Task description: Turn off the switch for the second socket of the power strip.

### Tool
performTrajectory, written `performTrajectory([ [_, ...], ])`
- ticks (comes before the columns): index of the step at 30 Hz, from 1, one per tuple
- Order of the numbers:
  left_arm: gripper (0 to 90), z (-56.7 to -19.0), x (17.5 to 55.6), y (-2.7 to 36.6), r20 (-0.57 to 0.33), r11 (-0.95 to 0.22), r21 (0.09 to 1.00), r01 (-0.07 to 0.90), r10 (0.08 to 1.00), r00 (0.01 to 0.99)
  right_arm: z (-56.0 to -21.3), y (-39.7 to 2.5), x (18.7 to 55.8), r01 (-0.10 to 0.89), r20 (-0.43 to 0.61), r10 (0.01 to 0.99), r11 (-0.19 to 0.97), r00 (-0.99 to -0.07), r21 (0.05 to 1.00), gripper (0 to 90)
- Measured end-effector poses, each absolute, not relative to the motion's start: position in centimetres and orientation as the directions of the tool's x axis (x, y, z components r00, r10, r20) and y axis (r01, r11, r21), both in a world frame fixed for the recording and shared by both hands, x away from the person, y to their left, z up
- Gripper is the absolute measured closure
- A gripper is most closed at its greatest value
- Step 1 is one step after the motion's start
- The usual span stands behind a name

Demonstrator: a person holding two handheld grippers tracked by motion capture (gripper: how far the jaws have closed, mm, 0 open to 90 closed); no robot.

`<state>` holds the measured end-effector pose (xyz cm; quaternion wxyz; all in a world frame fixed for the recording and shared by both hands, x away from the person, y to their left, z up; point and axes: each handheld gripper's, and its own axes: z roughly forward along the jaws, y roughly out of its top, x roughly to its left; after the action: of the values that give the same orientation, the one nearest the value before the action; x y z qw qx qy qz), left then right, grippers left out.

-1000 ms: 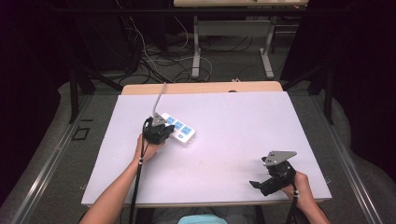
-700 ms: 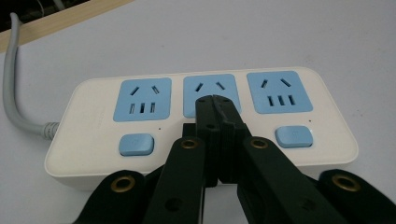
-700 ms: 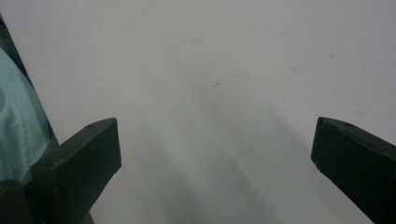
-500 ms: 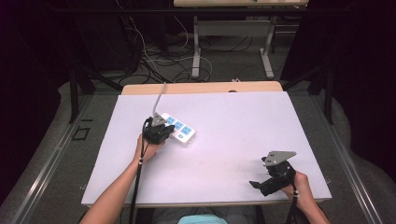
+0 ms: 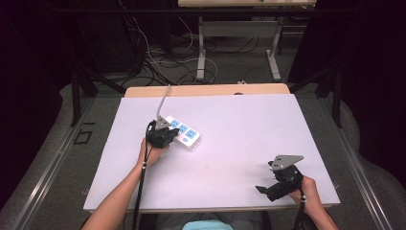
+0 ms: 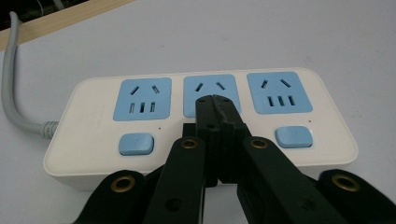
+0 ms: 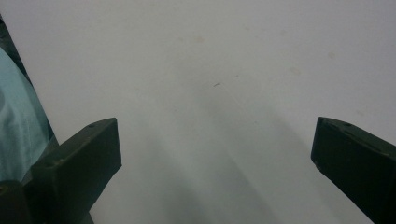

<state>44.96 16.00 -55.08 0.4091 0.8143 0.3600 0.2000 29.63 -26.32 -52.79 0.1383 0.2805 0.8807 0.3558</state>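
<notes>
Right now the left claw (image 6: 218,100) has its two black jaws pressed tight together, with nothing between them. Its tip sits on top of the power strip (image 6: 201,123), at the middle blue socket (image 6: 212,91), just past where the middle button would be. It looks like the claw is pushing down there to work the switch, but I cannot tell if the button is already pressed, since the jaws hide it.

The power strip lies flat on the white table (image 5: 249,139), on the left side and a bit far from the person. Its grey cord (image 5: 164,100) runs off the far edge. No plug is in any socket.

The right claw (image 5: 262,189) rests near the right front corner, well apart from the strip. Its jaws are wide apart and hold nothing. So the job seems just begun.
</notes>
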Motion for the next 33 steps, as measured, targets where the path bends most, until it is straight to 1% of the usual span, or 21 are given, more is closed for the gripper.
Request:
performTrajectory([
  [13,90.0,-55.09,44.95,16.0,0.029,-0.403,0.811,0.425,0.752,0.659,-52.79,-26.35,29.72,0.385,-0.051,0.583,0.597,-0.811,0.704,1.1],
  [19,90.0,-55.04,44.92,15.97,0.033,-0.408,0.806,0.428,0.753,0.657,-52.81,-26.32,29.67,0.393,-0.043,0.588,0.592,-0.808,0.703,1.1],
  [20,90.0,-55.04,44.92,15.97,0.033,-0.408,0.806,0.428,0.753,0.657,-52.69,-26.34,29.63,0.404,-0.043,0.59,0.601,-0.806,0.69,1.1],
  [33,90.0,-55.02,44.93,15.97,0.032,-0.411,0.804,0.429,0.751,0.66,-52.69,-26.34,29.64,0.404,-0.043,0.589,0.602,-0.807,0.689,1.1],
])
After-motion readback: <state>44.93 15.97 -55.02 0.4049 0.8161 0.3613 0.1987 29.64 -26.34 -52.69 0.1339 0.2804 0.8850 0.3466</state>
